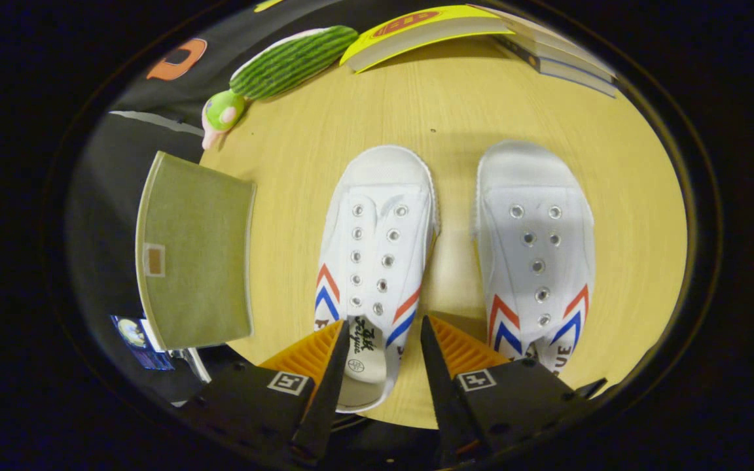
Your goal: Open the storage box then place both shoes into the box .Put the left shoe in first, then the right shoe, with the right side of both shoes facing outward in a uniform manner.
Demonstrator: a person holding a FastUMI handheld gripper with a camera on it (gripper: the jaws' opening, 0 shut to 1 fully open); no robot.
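- Two white shoes side by side on table [632, 216]: left shoe [377, 255], right shoe [537, 255]
- One box [194, 252], lid closed, beside left shoe
- Gripper [383, 330] wide open, empty; left shoe's heel between fingers
- One plush toy [279, 69], three books [482, 29] beyond

Two white laceless shoes [377, 261] [534, 248] side by side, toes away — olive storage box [194, 252] left, lid shut.

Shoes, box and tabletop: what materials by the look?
Left shoe, heel between the open jaws, and right shoe: white canvas seemingly, metal eyelets. Storage box: matte olive fabric, probably. Table: pale wood-grain, maybe laminate.
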